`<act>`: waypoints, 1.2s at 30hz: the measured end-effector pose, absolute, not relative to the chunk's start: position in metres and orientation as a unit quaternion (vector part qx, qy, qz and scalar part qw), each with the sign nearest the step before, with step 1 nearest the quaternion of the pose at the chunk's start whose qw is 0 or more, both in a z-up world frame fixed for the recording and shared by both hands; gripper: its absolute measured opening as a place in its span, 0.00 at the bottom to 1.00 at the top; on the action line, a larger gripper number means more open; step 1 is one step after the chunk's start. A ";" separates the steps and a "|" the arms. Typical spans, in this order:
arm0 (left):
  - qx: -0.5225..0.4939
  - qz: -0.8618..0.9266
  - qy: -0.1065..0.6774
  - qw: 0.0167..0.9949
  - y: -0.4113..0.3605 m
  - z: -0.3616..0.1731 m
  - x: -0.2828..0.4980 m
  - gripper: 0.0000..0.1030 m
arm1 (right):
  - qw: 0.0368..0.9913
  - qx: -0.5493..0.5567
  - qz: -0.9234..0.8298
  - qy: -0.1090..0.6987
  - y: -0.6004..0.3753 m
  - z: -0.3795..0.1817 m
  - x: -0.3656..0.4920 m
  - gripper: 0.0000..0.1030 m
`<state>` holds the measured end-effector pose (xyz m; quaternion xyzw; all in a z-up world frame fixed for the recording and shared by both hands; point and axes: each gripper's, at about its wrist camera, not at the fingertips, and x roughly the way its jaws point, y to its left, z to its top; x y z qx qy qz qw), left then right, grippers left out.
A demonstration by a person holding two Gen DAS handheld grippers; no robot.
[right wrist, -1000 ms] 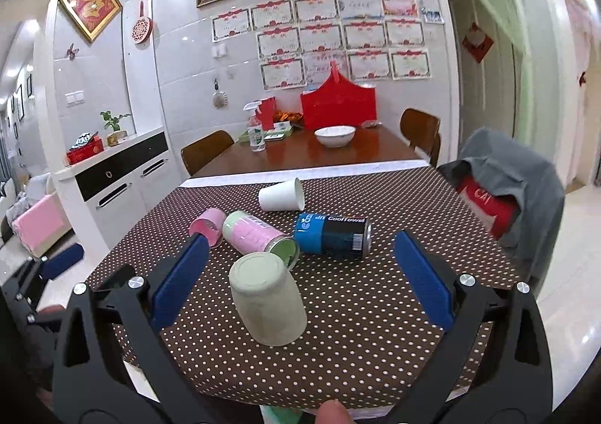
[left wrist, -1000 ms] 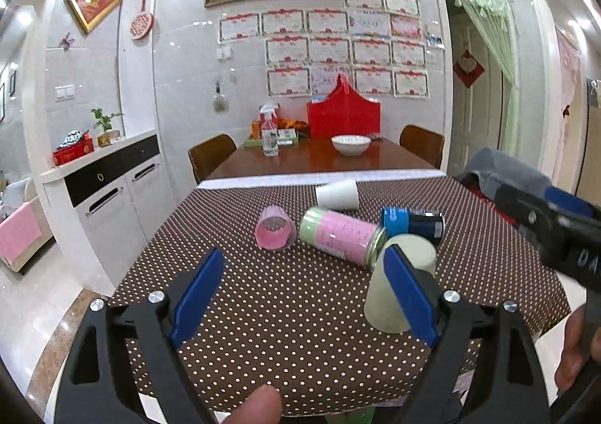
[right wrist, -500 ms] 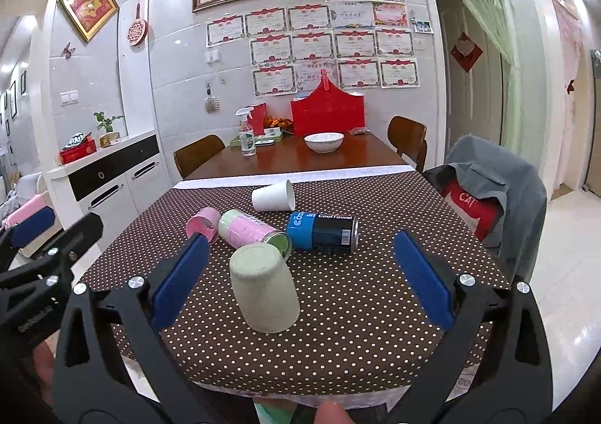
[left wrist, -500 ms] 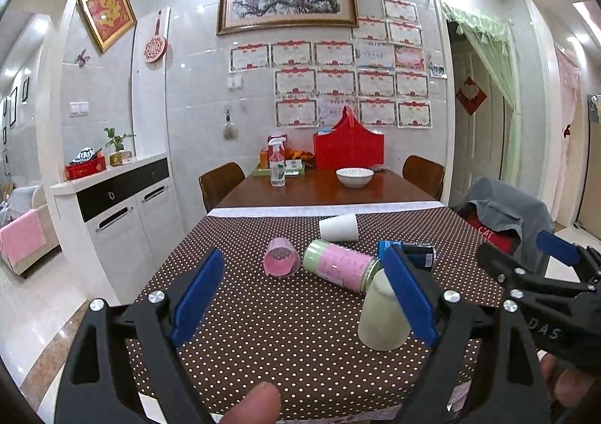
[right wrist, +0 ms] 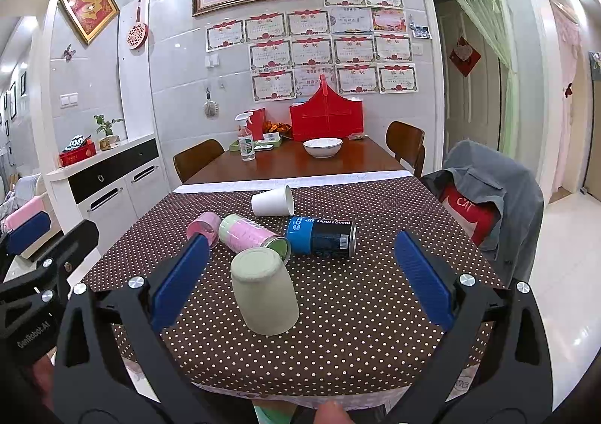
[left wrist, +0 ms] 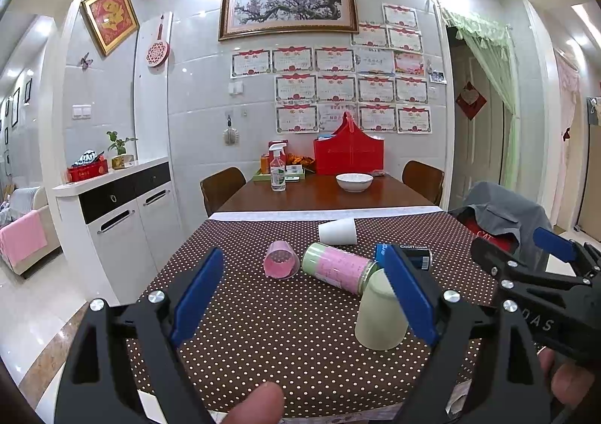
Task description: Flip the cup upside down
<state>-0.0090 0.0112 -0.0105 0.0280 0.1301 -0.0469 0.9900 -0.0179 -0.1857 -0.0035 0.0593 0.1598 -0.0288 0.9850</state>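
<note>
A pale green cup (right wrist: 265,294) stands upside down, mouth on the dotted tablecloth (right wrist: 357,311), near the table's front edge; in the left wrist view it (left wrist: 379,315) shows partly behind the right finger. My right gripper (right wrist: 300,281) is open and empty, back from the cup. My left gripper (left wrist: 304,292) is open and empty, to the cup's left and behind the table edge. The right gripper also shows at the left wrist view's right side (left wrist: 526,262).
Lying on their sides behind the cup: a pink cup (right wrist: 204,226), a pink-and-green canister (right wrist: 253,238), a blue-and-black can (right wrist: 321,236) and a white paper cup (right wrist: 272,201). A chair with a grey jacket (right wrist: 488,191) stands at the right. A bowl (right wrist: 323,146) sits farther back.
Both grippers have drawn back and up from the table, open throughout. The green cup has stayed upside down in place.
</note>
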 end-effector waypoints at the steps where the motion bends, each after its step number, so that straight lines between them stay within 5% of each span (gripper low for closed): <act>1: 0.029 -0.046 0.130 0.990 0.011 -0.011 -0.009 0.83 | 0.985 0.060 -0.028 0.160 -0.186 -0.003 -0.018 0.94; 36: 0.012 -0.050 0.127 0.991 0.015 -0.013 -0.005 0.83 | 0.983 0.065 -0.026 0.171 -0.182 -0.011 -0.012 0.94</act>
